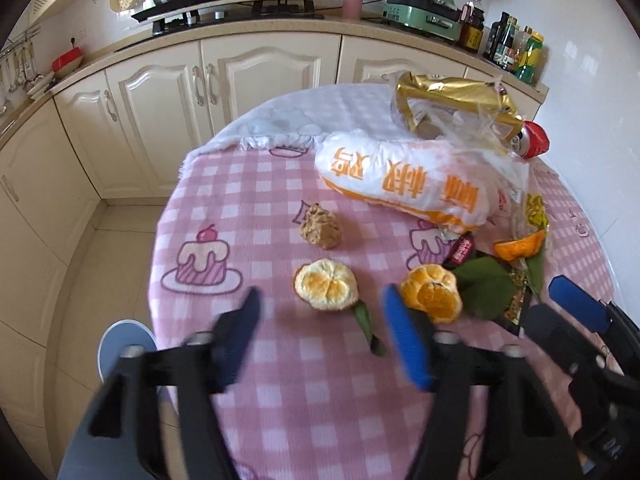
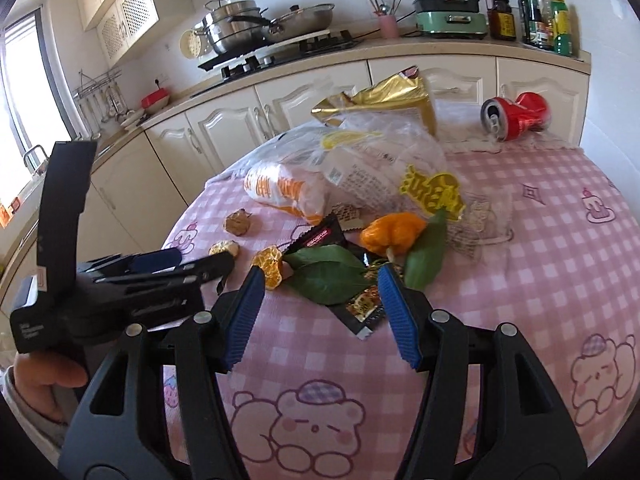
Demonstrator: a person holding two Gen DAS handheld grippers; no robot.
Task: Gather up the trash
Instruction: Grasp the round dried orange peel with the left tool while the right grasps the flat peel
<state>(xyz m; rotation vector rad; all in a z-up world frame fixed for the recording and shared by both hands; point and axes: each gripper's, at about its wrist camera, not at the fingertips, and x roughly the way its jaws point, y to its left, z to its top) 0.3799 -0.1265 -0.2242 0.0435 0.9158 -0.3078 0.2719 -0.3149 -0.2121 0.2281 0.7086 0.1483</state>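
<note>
Trash lies on a round table with a pink checked cloth [image 1: 280, 392]. My left gripper [image 1: 322, 304] stands open just above the cloth, and a pale orange peel [image 1: 326, 284] lies right in front of the gap, untouched. A second peel [image 1: 432, 292], green leaves [image 1: 484, 284] and a brown crumpled lump [image 1: 320, 228] lie close by. My right gripper [image 2: 320, 280] is open too, fingers either side of the green leaves [image 2: 328, 280] and over a black wrapper [image 2: 360, 304]. Farther back are a white-and-orange bag [image 1: 412, 180], a gold bag [image 2: 384, 100] and a crushed red can [image 2: 516, 116].
Cream cabinets [image 1: 224, 80] and a counter with a stove [image 1: 228, 14], pans, a green appliance [image 1: 424, 10] and bottles [image 1: 516, 44] run behind the table. A round blue-and-white stool [image 1: 124, 344] stands on the floor left of the table's edge. A hand [image 2: 44, 380] holds the left gripper.
</note>
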